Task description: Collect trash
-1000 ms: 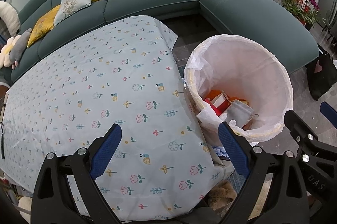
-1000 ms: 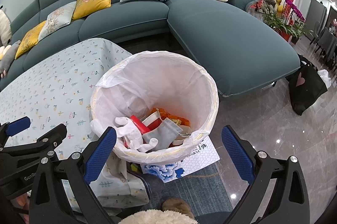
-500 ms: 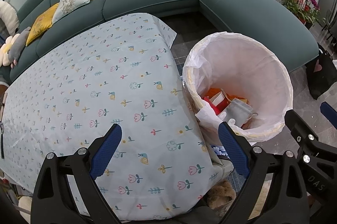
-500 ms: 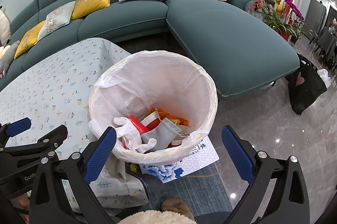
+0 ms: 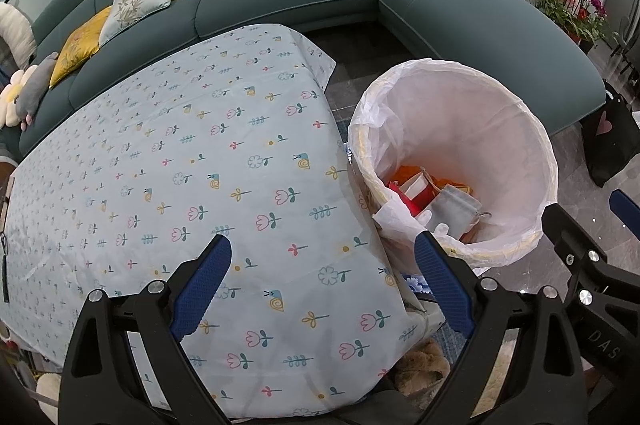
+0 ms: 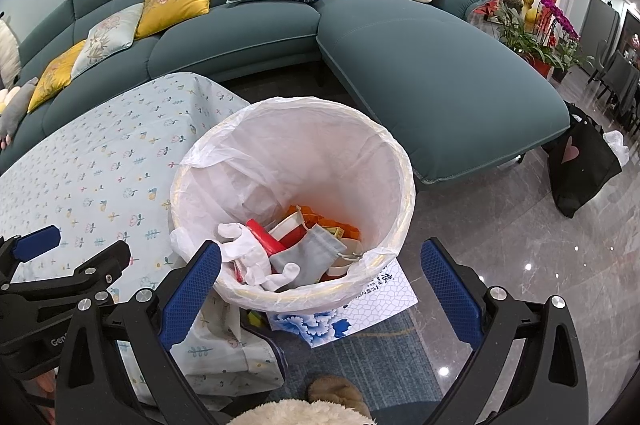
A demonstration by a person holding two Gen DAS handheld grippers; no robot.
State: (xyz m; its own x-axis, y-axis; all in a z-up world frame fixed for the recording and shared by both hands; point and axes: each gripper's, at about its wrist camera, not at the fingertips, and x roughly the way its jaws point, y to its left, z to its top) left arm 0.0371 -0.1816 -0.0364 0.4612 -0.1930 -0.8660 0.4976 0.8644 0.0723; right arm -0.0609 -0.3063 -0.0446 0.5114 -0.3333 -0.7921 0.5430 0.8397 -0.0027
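Beside the cloth-covered desk [image 5: 168,153], both tools, left tool [image 5: 320,285] and right tool [image 6: 320,289], hang spread and empty, barely shifted from a second ago, the trash [image 6: 296,249] lying in the lined bin [image 6: 404,185], suggesting collection is finished.

Teal sofa [image 6: 248,37], glossy grey floor [image 6: 540,265]

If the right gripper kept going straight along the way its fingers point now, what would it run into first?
Most likely the trash bin: the open right gripper frames its white liner's near rim, so it would meet that rim or the rubbish inside, such as the grey pouch. Depth is hard to judge in this fisheye view.
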